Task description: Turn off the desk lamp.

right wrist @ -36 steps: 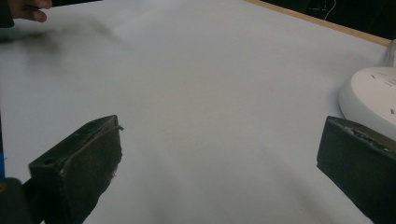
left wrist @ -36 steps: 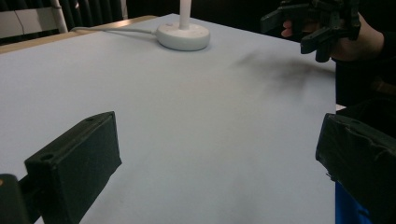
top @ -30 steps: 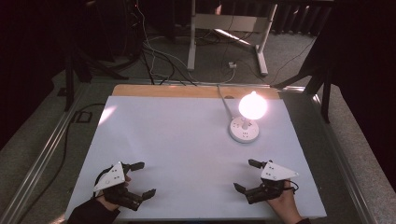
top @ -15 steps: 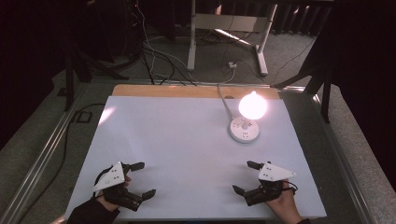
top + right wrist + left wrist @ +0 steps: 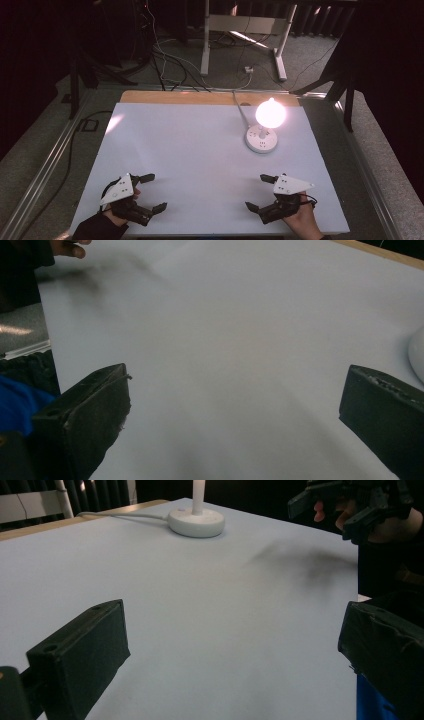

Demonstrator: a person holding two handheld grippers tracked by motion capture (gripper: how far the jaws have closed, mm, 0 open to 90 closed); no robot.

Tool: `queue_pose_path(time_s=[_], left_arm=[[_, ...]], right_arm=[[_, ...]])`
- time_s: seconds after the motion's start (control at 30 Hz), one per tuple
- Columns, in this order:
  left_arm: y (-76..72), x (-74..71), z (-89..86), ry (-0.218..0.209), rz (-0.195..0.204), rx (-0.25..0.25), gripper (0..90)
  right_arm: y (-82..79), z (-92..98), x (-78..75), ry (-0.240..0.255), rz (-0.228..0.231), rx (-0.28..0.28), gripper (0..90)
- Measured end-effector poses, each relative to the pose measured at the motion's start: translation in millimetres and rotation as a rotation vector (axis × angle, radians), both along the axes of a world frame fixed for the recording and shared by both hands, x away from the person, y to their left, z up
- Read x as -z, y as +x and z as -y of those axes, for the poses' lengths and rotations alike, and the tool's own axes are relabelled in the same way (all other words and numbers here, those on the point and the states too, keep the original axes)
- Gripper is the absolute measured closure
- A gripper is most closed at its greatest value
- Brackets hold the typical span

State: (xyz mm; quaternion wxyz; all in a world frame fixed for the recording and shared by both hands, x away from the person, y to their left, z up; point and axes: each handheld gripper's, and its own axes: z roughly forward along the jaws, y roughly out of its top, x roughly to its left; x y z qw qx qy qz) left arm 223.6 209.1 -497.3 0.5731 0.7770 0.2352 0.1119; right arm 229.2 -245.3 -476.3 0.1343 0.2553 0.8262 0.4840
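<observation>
Left gripper (image 5: 151,192) low over the white table (image 5: 200,165), jaws spread wide on nothing; right gripper (image 5: 257,192) likewise spread wide, empty, well apart from the left; lit lamp (image 5: 263,131) on a round white base ahead of the right gripper, cord (image 5: 240,106) trailing off the far edge.

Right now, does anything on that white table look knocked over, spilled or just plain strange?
Nothing stands out. The lit lamp stands upright on its round base near the far right of the white table, its cable trailing off the back edge. The left gripper and right gripper rest open at the near edge, holding nothing.
</observation>
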Motion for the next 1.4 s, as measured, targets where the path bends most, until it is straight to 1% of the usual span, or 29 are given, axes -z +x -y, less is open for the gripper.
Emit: queue_pose_path(time_s=[0.03, 0.07, 0.17, 0.2, 0.23, 0.33, 0.37, 0.4, 0.43, 0.47, 0.6, 0.73, 0.9, 1.07, 1.1, 1.17, 1.33, 1.4], left_arm=[[-0.1, -0.2, -0.1, -0.003, 0.000, 0.001, 0.5], [-0.2, -0.2, -0.2, -0.004, -0.001, 0.000, 0.5], [-0.2, -0.3, -0.2, -0.006, -0.001, 0.000, 0.5], [-0.1, -0.5, -0.2, -0.007, -0.001, 0.000, 0.5], [-0.2, -0.6, -0.3, -0.009, 0.000, 0.001, 0.5], [-0.5, -0.6, -0.4, -0.009, 0.000, 0.001, 0.5], [-0.5, -0.8, -0.5, -0.010, -0.001, 0.002, 0.5], [-0.2, -0.9, -0.7, -0.010, 0.000, 0.001, 0.5], [-0.2, -1.0, -0.9, -0.013, 0.000, 0.001, 0.5], [-0.1, -1.0, -1.0, -0.013, -0.001, 0.000, 0.5], [-0.2, -1.2, -1.2, -0.012, 0.001, 0.000, 0.5], [-0.2, -1.1, -1.2, -0.012, 0.000, -0.001, 0.5], [-0.3, -1.3, -1.0, -0.011, 0.001, 0.001, 0.5], [0.1, -1.3, -1.0, -0.015, -0.002, 0.001, 0.5], [0.0, -1.4, -1.1, -0.013, 0.002, 0.003, 0.5], [0.0, -1.6, -1.0, -0.013, 0.002, 0.003, 0.5], [-0.1, -1.4, -1.1, -0.013, -0.001, 0.003, 0.5], [-0.1, -1.4, -1.0, -0.013, 0.000, 0.003, 0.5]], right_arm=[[0.0, 0.0, 0.0, 0.000, 0.000, 0.000, 0.0], [0.4, 0.4, -5.9, 0.013, 0.001, 0.000, 0.0], [2.1, -0.2, -15.0, 0.010, 0.026, 0.002, 0.0], [2.1, -0.2, -15.0, 0.010, 0.026, 0.002, 0.0], [4.2, -1.0, -20.9, 0.003, 0.043, 0.003, 0.0], [7.9, -2.4, -29.1, 0.009, 0.058, 0.002, 0.0], [7.9, -2.4, -29.1, 0.009, 0.058, 0.002, 0.0], [10.2, -3.3, -34.0, 0.008, 0.070, 0.000, 0.0], [10.2, -3.3, -34.0, 0.008, 0.070, 0.000, 0.0], [12.5, -4.0, -38.0, 0.007, 0.078, 0.001, 0.0], [16.0, -3.7, -42.9, 0.010, 0.084, 0.003, 0.0], [22.8, -0.4, -48.2, 0.018, 0.090, 0.020, 0.0], [29.7, 4.5, -49.5, 0.022, 0.097, 0.043, 0.0], [40.5, 12.1, -48.6, 0.024, 0.097, 0.082, 0.0], [44.9, 15.8, -48.6, 0.025, 0.099, 0.102, 0.0], [49.1, 19.6, -48.6, 0.024, 0.103, 0.118, 0.0], [59.3, 28.7, -46.5, 0.029, 0.109, 0.180, 0.0], [63.1, 32.0, -45.2, 0.032, 0.120, 0.212, 0.0]])
